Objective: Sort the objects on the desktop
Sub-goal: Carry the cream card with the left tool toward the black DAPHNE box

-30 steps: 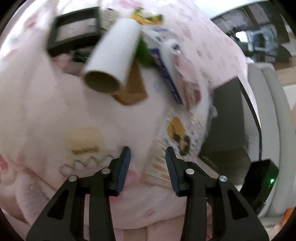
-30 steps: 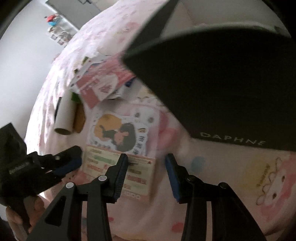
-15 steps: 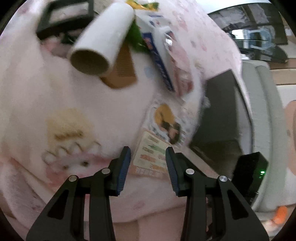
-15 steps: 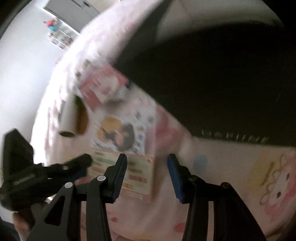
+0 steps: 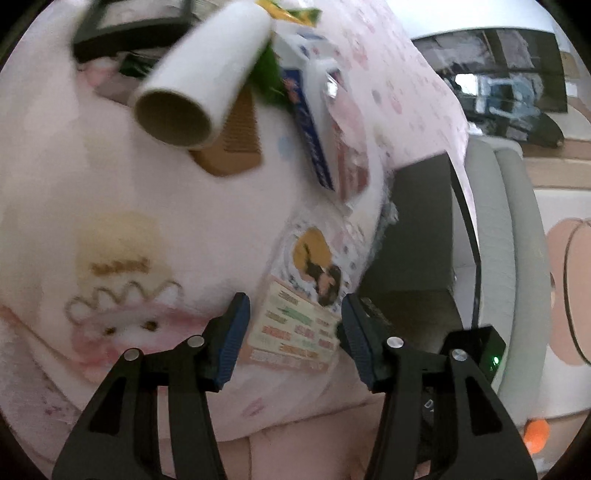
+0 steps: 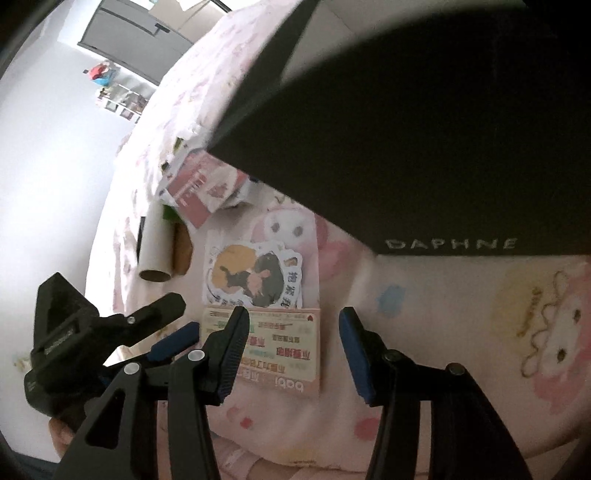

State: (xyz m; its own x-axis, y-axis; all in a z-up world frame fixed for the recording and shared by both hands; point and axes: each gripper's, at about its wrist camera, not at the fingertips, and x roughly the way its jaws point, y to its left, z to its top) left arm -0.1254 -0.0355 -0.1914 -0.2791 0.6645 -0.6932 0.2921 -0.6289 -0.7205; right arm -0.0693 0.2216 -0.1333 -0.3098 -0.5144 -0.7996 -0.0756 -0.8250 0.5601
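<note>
A pink printed card (image 5: 293, 332) lies flat on the pink blanket, with a cartoon sticker sheet (image 5: 317, 258) just beyond it. My left gripper (image 5: 295, 325) is open, its fingers either side of the card's near part. My right gripper (image 6: 290, 347) is open and empty over the same card (image 6: 280, 350), below the sticker sheet (image 6: 255, 273). The left gripper also shows at the left of the right wrist view (image 6: 173, 332). A cardboard tube (image 5: 199, 77) lies further back on a brown card (image 5: 232, 147), beside a red-and-white packet (image 5: 332, 140).
A black box marked DAPHNE (image 6: 424, 129) stands close on the right, also seen in the left wrist view (image 5: 417, 236). A black frame (image 5: 125, 22) and a green-yellow wrapper (image 5: 291, 11) lie at the back. The blanket's front edge (image 5: 280, 417) is near.
My left gripper has moved forward and right until its fingers bracket the printed card. My right gripper has stayed over the card, shifting only slightly.
</note>
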